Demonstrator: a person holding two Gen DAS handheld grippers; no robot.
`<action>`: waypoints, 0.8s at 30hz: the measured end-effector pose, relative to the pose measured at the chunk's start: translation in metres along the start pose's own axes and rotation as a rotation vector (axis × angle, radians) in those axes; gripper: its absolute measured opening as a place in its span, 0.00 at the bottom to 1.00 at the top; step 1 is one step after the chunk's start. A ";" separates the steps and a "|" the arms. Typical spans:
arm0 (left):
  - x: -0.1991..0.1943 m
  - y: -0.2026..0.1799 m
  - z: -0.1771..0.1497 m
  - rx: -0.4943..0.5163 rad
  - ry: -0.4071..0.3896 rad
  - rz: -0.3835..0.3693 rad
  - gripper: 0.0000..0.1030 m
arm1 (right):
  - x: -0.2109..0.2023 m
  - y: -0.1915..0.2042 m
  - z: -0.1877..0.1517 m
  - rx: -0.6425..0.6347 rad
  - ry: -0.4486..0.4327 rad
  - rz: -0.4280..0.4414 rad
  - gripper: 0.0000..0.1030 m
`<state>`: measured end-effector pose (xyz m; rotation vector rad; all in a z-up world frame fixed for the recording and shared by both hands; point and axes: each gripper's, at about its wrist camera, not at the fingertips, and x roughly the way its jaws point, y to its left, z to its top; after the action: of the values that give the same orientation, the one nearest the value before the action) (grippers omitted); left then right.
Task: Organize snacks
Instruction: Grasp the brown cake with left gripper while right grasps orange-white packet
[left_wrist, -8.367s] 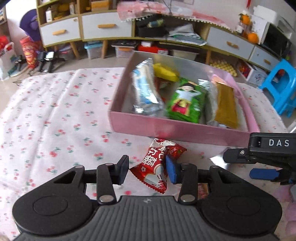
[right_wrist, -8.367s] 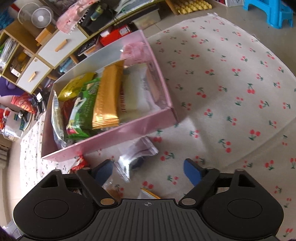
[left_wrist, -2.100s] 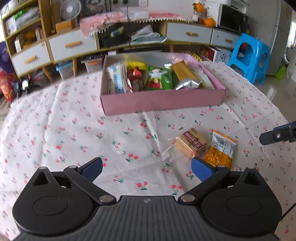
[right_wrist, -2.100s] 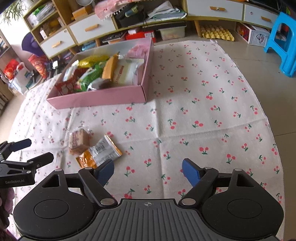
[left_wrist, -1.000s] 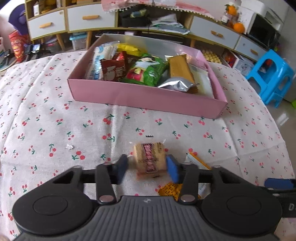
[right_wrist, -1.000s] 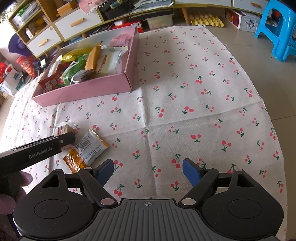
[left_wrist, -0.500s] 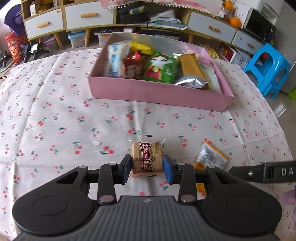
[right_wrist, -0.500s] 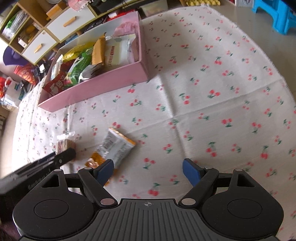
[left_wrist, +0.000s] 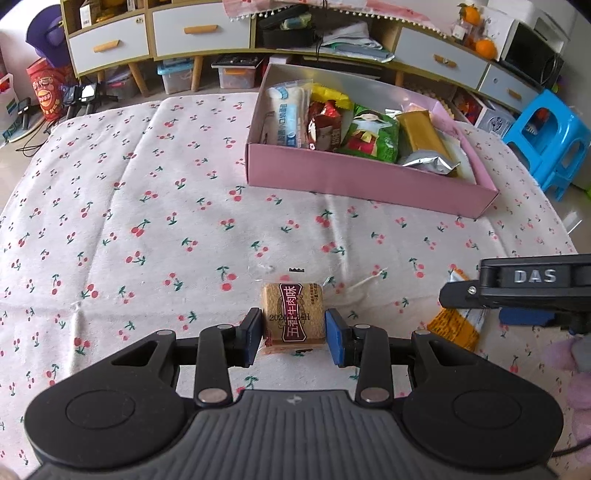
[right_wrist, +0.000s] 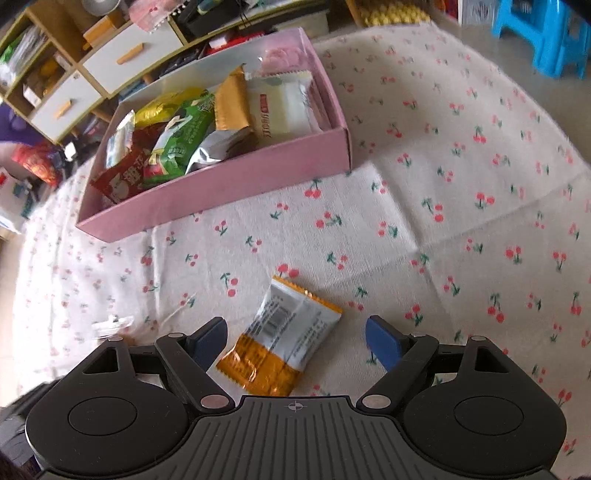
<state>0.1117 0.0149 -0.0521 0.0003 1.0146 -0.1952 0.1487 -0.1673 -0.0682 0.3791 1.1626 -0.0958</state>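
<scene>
My left gripper (left_wrist: 293, 334) is shut on a small tan biscuit pack with a maroon label (left_wrist: 293, 316), held just over the cherry-print cloth. Ahead of it stands the pink box (left_wrist: 354, 181), filled with several snack packs. At the right edge of the left wrist view my right gripper (left_wrist: 524, 295) hovers over an orange and white snack packet (left_wrist: 456, 326). In the right wrist view the right gripper (right_wrist: 295, 343) is open, and the orange and white packet (right_wrist: 284, 339) lies flat on the cloth between its blue pads without touching them. The pink box (right_wrist: 221, 188) stands further off to the upper left.
The cherry-print cloth (left_wrist: 129, 221) covers the whole work surface. Behind it runs a low cabinet with drawers (left_wrist: 199, 33) and floor clutter. A blue plastic stool (left_wrist: 550, 144) stands at the right, beyond the cloth's edge.
My left gripper has lifted the biscuit pack off the cloth and carried it toward the box. My right gripper has moved over the orange packet, which now lies between its open fingers.
</scene>
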 end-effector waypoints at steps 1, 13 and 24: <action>0.000 0.001 -0.001 0.002 -0.001 0.002 0.33 | 0.001 0.004 -0.001 -0.019 -0.008 -0.017 0.82; 0.001 0.007 -0.005 0.031 0.006 0.008 0.34 | 0.003 0.008 -0.012 -0.291 -0.018 -0.111 0.82; 0.001 0.006 -0.011 0.091 -0.008 -0.007 0.43 | -0.009 -0.025 -0.004 -0.225 -0.024 0.053 0.80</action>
<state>0.1040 0.0219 -0.0595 0.0787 0.9971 -0.2473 0.1347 -0.1898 -0.0677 0.2085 1.1255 0.0764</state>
